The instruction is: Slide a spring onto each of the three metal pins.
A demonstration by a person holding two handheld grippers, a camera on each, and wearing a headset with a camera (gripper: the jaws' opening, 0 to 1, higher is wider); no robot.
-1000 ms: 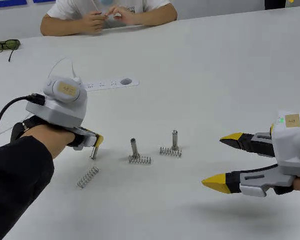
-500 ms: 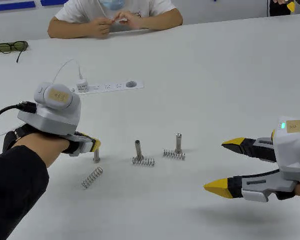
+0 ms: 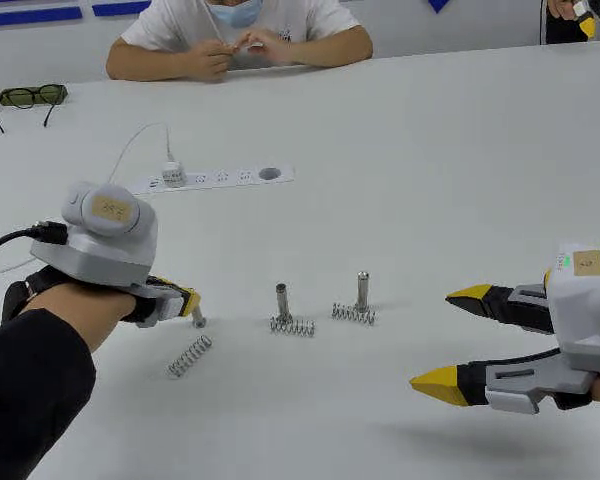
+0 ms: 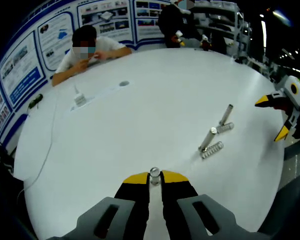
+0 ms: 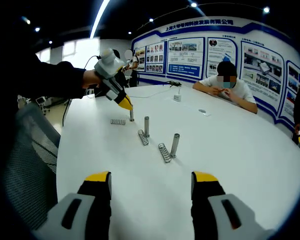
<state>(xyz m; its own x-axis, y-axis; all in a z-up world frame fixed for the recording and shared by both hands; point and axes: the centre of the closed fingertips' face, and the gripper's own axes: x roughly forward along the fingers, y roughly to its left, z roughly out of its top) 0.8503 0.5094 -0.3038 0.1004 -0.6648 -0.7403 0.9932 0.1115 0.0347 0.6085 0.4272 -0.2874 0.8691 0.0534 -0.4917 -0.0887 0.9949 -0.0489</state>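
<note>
My left gripper (image 3: 188,300) is shut on a short metal pin (image 3: 197,319), which stands upright on the white table; its head sits between the yellow tips (image 4: 154,173). A loose spring (image 3: 190,355) lies flat just in front of it. The middle pin (image 3: 282,300) and the right pin (image 3: 362,290) stand upright, each with a spring (image 3: 292,326) (image 3: 353,314) lying flat at its foot. My right gripper (image 3: 432,338) hovers open to their right, nothing between its jaws (image 5: 151,177). The right gripper view shows the pins (image 5: 146,126) (image 5: 175,145) and the left gripper (image 5: 121,100) ahead.
A white power strip (image 3: 220,177) with a plug and cable lies behind the pins. Dark glasses (image 3: 30,96) rest at the far left. A person (image 3: 240,35) sits at the table's far edge, hands together. Bare white table (image 3: 430,180) stretches right.
The pin in my left gripper went from tilted to upright, down on the table. The right gripper stayed open and nearly still. The head camera tilted, shifting the scene downward.
</note>
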